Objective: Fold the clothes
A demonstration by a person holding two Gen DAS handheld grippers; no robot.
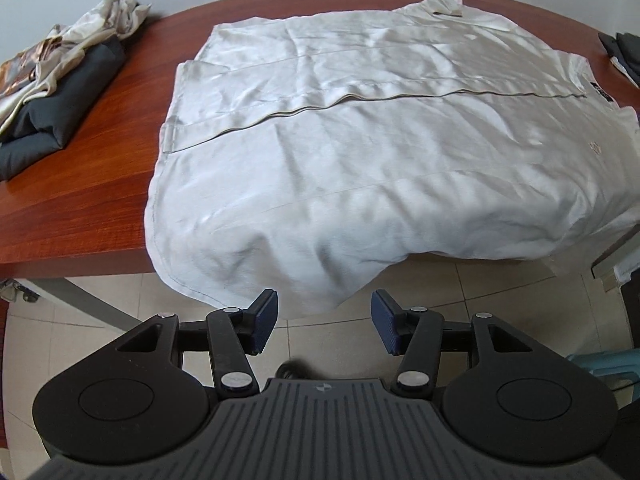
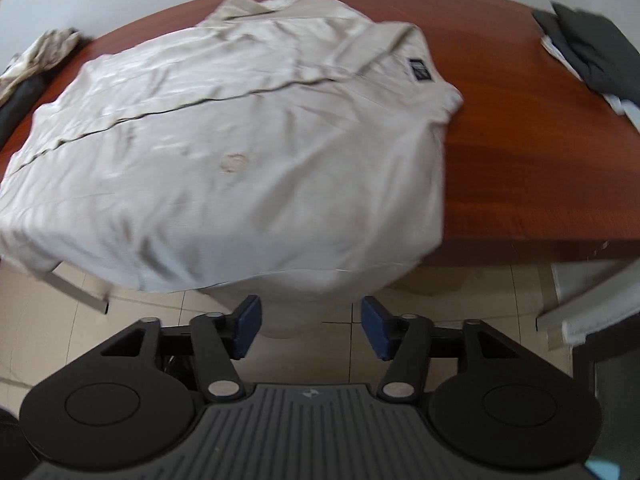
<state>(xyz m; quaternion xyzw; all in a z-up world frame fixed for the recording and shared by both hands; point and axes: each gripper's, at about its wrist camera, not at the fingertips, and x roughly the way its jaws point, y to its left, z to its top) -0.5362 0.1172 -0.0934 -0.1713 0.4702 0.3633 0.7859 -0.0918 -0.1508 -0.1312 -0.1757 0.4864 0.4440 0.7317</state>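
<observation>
A white short-sleeved shirt (image 1: 360,140) lies spread on the red-brown wooden table (image 1: 80,168), front up, its button placket running across and its collar at the far right. Its near side droops over the table's front edge. My left gripper (image 1: 325,322) is open, just below and in front of that hanging edge, nothing between its blue pads. In the right wrist view the same shirt (image 2: 240,140) appears blurred, with a dark label near the collar. My right gripper (image 2: 311,326) is open too, below the shirt's drooping edge, empty.
A pile of clothes (image 1: 60,80), dark grey under cream fabric, sits at the table's left end. Dark folded garments (image 2: 592,52) lie at the right end. Below the table edge are beige floor tiles (image 1: 460,292) and metal table legs (image 2: 76,288).
</observation>
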